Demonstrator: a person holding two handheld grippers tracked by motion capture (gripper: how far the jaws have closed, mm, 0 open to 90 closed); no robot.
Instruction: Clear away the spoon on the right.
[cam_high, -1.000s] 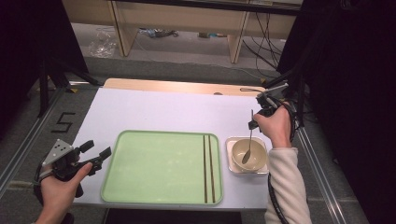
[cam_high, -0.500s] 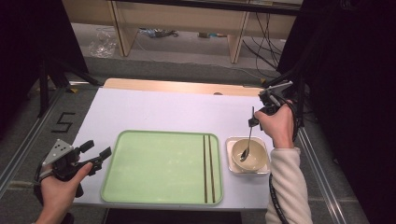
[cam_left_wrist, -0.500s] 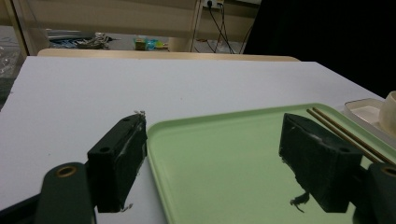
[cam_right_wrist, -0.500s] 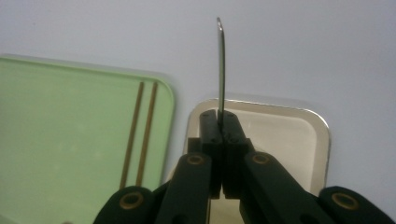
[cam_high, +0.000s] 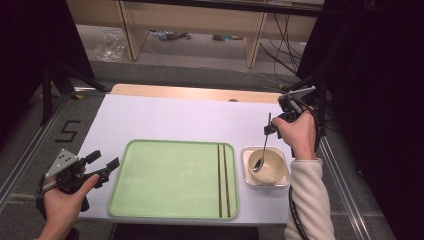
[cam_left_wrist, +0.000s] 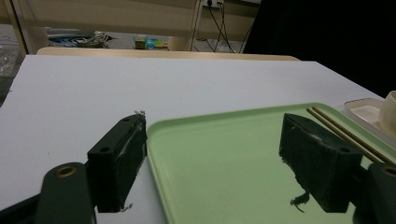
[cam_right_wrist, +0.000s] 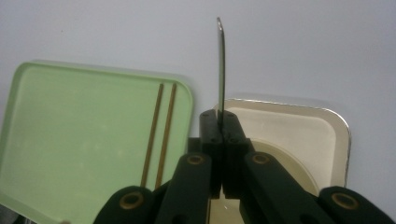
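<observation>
High view: the right gripper (cam_high: 270, 128) pinches a spoon (cam_high: 261, 153) whose bowl dips into the cup (cam_high: 268, 166) on a square dish (cam_high: 248, 154) near the worktop's (cam_high: 165, 117) right edge; the left gripper (cam_high: 102, 165) hovers agape by the green tray's (cam_high: 170, 175) left rim.

Left gripper view: jaws spread astride that rim; chopsticks (cam_left_wrist: 343, 134) partly hidden.

Right gripper view: jaws clamp the handle (cam_right_wrist: 221, 65), hiding the spoon's bowl.

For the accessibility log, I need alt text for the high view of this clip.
The right tongs grip a metal spoon whose tip dips into a cream round bowl on a square white dish. Beside it lies a pale green tray holding two brown chopsticks; the left tongs sit open at its left edge.
</observation>
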